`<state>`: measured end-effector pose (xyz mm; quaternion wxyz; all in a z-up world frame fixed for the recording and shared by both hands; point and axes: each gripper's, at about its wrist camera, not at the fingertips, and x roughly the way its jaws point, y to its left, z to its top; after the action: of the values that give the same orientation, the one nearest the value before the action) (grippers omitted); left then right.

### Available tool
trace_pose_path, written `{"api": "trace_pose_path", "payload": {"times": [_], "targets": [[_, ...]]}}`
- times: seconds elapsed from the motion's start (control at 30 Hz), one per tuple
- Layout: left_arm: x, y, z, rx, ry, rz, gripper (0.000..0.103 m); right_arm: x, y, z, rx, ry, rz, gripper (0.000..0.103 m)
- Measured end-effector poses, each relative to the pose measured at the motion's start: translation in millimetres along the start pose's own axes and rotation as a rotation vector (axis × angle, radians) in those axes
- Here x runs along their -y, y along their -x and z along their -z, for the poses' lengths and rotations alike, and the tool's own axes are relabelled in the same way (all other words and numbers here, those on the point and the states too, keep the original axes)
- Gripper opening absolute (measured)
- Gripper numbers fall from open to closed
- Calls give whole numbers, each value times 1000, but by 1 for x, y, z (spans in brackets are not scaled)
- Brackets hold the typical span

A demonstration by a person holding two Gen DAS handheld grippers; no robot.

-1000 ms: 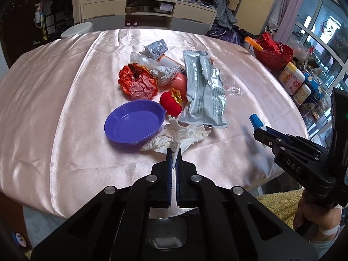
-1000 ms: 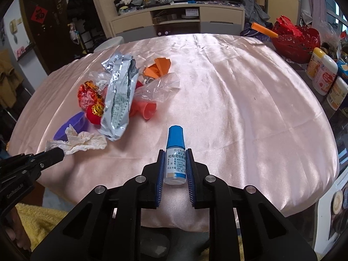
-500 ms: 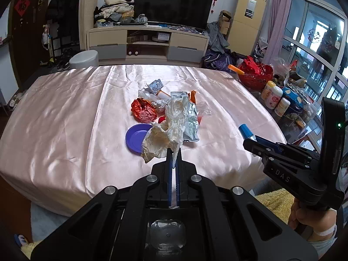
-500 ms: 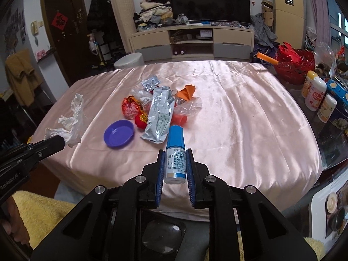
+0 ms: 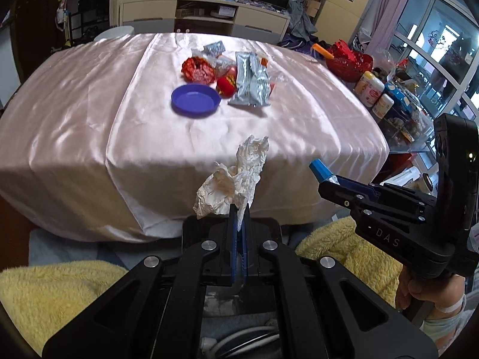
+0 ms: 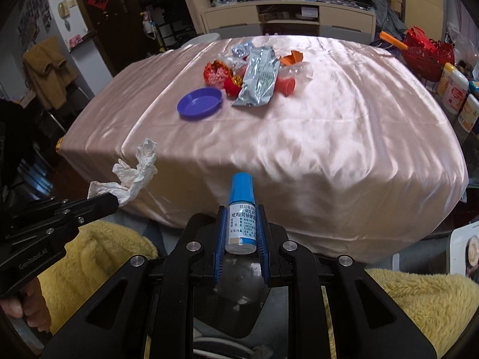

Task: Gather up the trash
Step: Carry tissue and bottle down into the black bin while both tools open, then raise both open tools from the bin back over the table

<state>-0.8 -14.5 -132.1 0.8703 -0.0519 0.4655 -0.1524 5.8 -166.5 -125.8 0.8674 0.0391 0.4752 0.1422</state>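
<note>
My left gripper [image 5: 238,209] is shut on a crumpled white tissue [image 5: 236,176], held in the air in front of the table's near edge; the tissue [image 6: 131,176] also shows at the left gripper's tip [image 6: 112,200] in the right wrist view. My right gripper [image 6: 241,209] is shut on a small white bottle with a blue cap [image 6: 241,209], upright between the blue pads; the same bottle [image 5: 320,170] pokes out of the right gripper [image 5: 327,184] in the left wrist view. On the pink tablecloth [image 6: 299,125] lie a purple dish [image 6: 199,106], a silver foil packet [image 6: 260,79] and red wrappers [image 6: 217,73].
Yellow fleece-covered legs [image 6: 419,299] sit below both grippers. A red basket [image 6: 428,53] and several bottles [image 6: 452,89] stand at the right beside the table. A TV cabinet [image 6: 287,18] is behind it. An orange wrapper [image 6: 292,58] and a clear bag lie near the foil.
Both grippers have pulled back from the tabletop past its near edge. The tissue was lifted off the cloth and hangs in the left gripper; the bottle stays in the right.
</note>
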Motion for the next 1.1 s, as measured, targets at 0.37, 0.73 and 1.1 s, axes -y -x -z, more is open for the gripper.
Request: {"api": "trace_pose_path", "payload": {"times": [0.37, 0.73, 1.1], "targets": [[-17, -50, 49, -178, 44, -6, 1, -2, -52, 40, -189, -18, -31, 20], [-15, -66, 55, -235, 25, -5, 24, 2, -61, 40, -218, -51, -40, 36], [-21, -53, 42, -184, 11, -58, 64, 17, -56, 30, -174, -94, 4, 65]]}}
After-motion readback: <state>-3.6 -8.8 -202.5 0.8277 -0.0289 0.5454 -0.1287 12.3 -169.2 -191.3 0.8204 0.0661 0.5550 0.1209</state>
